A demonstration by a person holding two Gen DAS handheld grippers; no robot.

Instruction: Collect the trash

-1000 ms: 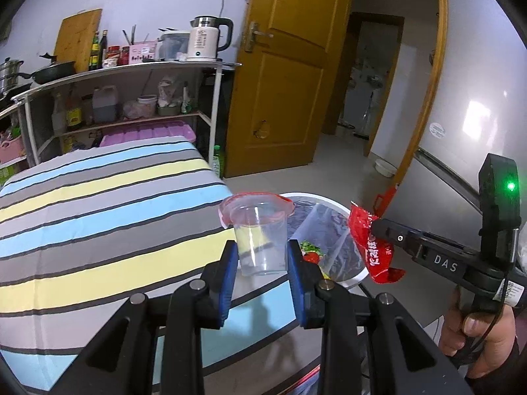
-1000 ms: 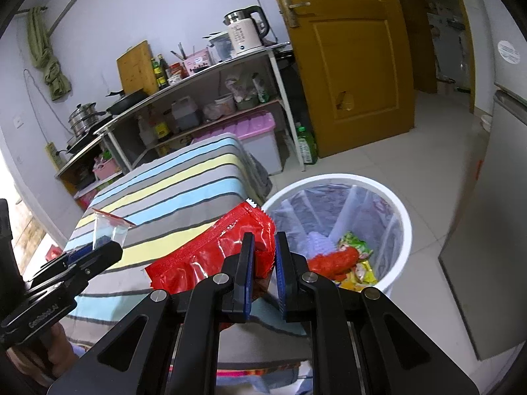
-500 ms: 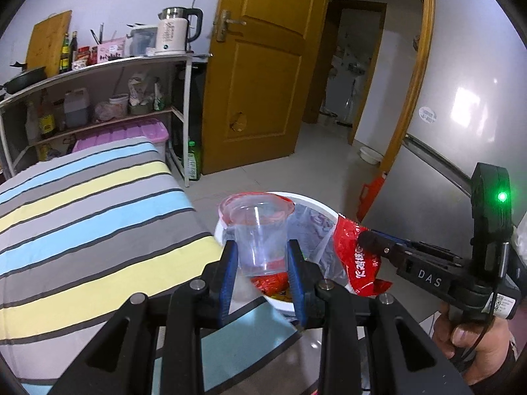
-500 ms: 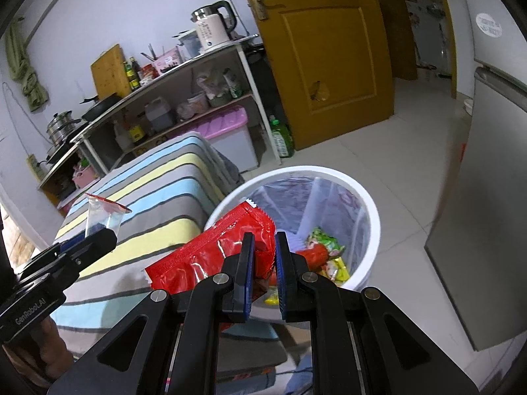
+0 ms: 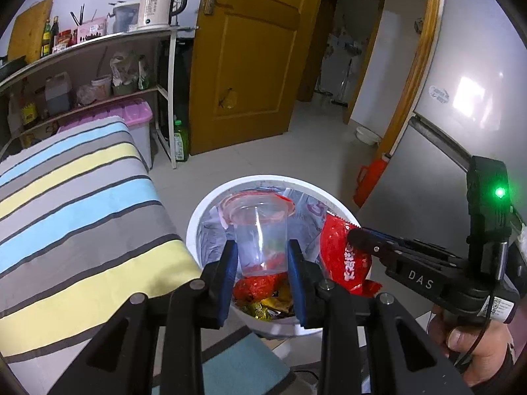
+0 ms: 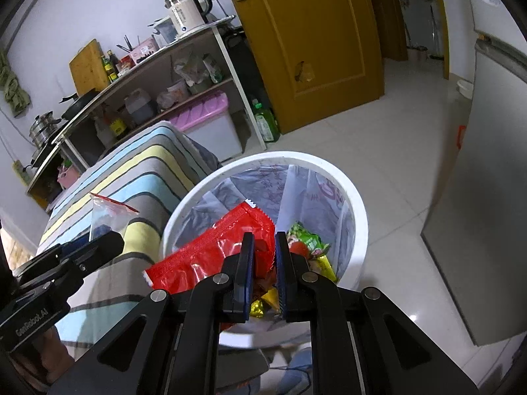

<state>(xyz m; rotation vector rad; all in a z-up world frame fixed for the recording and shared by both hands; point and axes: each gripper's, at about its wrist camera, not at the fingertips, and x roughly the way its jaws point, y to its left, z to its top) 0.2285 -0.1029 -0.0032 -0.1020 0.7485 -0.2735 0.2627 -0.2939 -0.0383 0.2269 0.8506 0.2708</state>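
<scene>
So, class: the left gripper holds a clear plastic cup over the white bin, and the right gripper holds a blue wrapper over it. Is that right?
Not quite. The wrapper in the right gripper is red, not blue, as the right wrist view shows. The rest stands: the left gripper holds the clear plastic cup over the white bin.

Both claws have swung from above the striped bed to over the white bin.

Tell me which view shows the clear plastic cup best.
Left wrist: the clear plastic cup sits centered between that gripper's jaws, rim to base visible above the white bin. The right wrist view catches only its side, at the left edge.
</scene>
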